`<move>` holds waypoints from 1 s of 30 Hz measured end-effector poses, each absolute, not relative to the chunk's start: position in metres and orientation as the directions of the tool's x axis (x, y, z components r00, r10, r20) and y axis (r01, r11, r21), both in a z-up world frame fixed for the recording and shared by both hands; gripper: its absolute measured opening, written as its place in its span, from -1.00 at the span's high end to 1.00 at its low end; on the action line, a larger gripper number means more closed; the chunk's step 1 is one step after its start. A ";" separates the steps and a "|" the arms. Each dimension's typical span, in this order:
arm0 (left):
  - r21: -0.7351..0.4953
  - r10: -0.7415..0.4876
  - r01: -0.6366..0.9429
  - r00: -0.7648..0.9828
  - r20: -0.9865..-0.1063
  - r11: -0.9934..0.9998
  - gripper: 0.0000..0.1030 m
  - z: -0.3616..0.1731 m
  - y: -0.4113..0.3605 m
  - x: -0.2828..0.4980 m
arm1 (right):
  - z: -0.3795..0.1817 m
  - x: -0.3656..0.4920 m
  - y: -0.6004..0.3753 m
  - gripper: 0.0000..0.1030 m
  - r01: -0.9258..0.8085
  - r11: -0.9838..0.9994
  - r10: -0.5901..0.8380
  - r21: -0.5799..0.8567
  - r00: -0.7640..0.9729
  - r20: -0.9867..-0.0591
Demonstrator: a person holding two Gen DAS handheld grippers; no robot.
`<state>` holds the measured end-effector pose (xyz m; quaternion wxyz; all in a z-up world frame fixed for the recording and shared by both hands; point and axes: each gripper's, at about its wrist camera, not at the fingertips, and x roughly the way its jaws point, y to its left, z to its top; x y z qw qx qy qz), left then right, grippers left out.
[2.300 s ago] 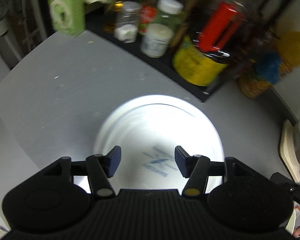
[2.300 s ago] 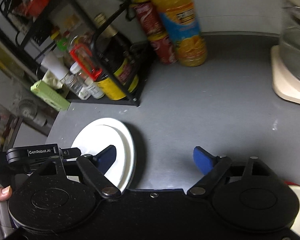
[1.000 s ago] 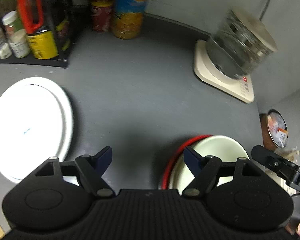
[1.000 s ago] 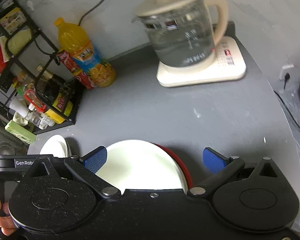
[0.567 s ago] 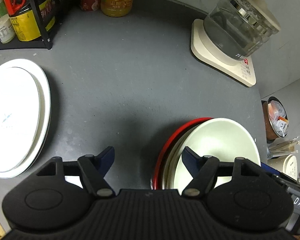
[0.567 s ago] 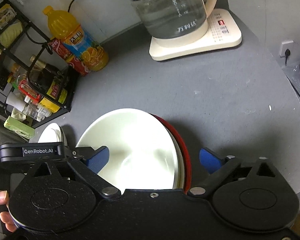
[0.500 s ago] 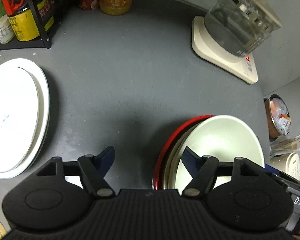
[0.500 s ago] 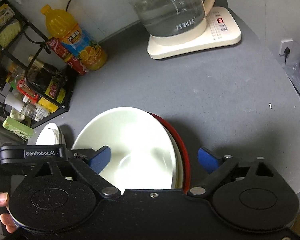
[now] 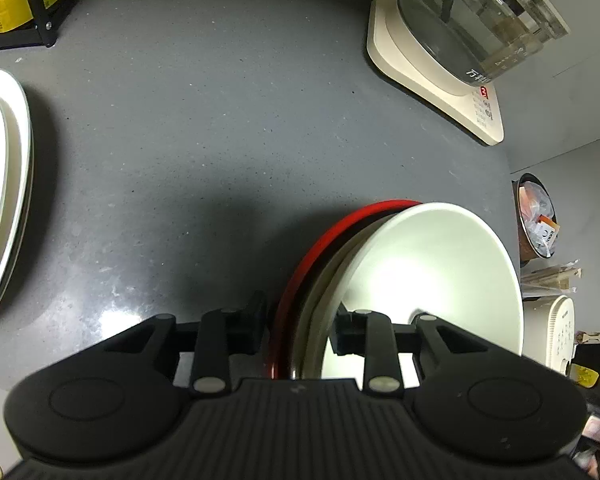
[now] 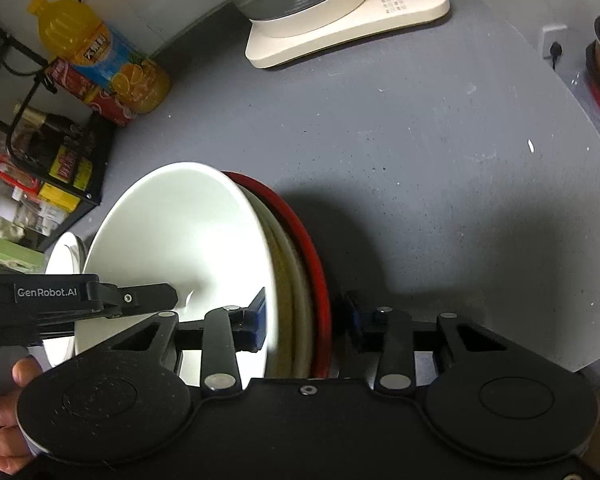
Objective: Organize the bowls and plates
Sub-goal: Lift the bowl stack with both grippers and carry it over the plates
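Left wrist view: the left tongs (image 9: 300, 330) are narrowed around the near rim of a stack of bowls (image 9: 432, 276), one finger outside the red bowl (image 9: 324, 240) at the bottom and the other inside the white bowl (image 9: 440, 280) on top; the stack sits on the grey worktop (image 9: 220, 120), well apart from the white plates (image 9: 4, 184) at the left edge, with a glass kettle (image 9: 472, 20) on its cream base at the back. Right wrist view: the right tongs (image 10: 304, 326) are likewise closed in on the opposite rim of the same stack, a blue pad inside the white bowl (image 10: 180, 240) and the other finger outside the red bowl (image 10: 312, 248), while the spice rack (image 10: 40, 160) and an orange drink bottle (image 10: 96, 56) stand beyond. Whether either pair has firm contact cannot be told. The risk from here, by judgement: the nested rims are pinched together through several layers, so an uneven lift by the two sides could let the inner bowls shift or slide out, or tilt the stack toward the worktop's edge.
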<state>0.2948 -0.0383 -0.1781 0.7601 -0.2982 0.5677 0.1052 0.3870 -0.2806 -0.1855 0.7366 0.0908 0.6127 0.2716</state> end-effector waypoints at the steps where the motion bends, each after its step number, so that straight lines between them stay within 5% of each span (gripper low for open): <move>1: -0.332 -0.176 -0.499 0.334 -0.926 0.800 0.42 -0.178 -0.039 0.295 | -0.186 0.387 -0.283 0.34 -0.282 0.833 0.519 0.475 0.101 -0.849; 30: -0.387 -0.176 -0.554 0.395 -0.902 0.737 0.42 -0.153 -0.006 0.268 | -0.160 0.388 -0.249 0.35 -0.281 0.781 0.601 0.557 0.099 -0.793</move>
